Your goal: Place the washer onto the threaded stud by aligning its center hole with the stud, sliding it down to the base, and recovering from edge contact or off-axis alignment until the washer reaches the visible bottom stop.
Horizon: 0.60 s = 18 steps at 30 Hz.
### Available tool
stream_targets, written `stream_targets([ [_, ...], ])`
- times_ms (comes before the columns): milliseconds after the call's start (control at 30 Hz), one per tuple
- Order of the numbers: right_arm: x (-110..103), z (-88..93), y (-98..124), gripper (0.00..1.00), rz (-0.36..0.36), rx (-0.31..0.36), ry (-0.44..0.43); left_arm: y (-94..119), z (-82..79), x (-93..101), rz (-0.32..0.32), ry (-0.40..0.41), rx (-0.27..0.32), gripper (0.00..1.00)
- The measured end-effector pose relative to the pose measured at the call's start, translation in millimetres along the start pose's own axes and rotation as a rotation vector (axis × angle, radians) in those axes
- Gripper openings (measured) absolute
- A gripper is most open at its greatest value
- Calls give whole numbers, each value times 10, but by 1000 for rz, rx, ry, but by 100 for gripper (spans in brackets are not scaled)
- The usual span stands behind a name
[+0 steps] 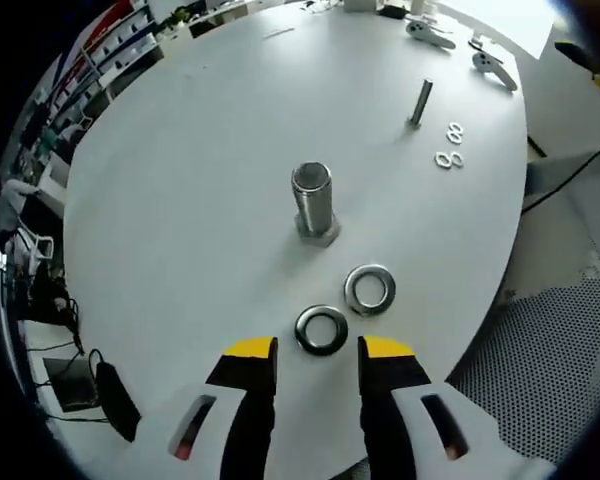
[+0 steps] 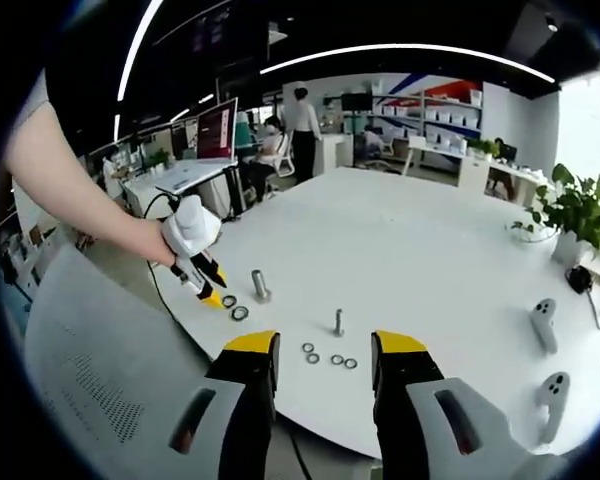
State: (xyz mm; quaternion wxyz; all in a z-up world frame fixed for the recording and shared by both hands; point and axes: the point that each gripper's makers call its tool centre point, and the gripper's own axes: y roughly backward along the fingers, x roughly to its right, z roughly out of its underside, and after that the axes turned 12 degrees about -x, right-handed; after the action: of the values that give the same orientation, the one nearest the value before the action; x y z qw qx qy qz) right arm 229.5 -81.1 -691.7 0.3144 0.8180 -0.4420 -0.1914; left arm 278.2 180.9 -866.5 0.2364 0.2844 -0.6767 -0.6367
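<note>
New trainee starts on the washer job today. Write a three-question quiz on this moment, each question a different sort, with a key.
1. True or false: a washer already sits on the large threaded stud.
2. Multiple choice: the left gripper is
A. shut on a washer
B. open, with the dark washer just ahead of its yellow tips
C. shut on the stud
3. Fill in: in the left gripper view, beside the small thin stud lie ___ small washers.

Key
1. False: the stud is bare; the dark washer and the bright washer lie flat on the white table.
2. B
3. Four
</note>
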Motion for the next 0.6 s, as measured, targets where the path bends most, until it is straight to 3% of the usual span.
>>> stream_targets([
  [133,-9,11,-7,38,0,-7,6,-112,98,83,61,14,-76,31],
  [200,-1,6,-5,38,2,-4,5,-81,28,53,39,-5,-36,31],
  [600,0,-2,-5,37,1,-2,2,-106,5,11,48,-17,-92,30],
])
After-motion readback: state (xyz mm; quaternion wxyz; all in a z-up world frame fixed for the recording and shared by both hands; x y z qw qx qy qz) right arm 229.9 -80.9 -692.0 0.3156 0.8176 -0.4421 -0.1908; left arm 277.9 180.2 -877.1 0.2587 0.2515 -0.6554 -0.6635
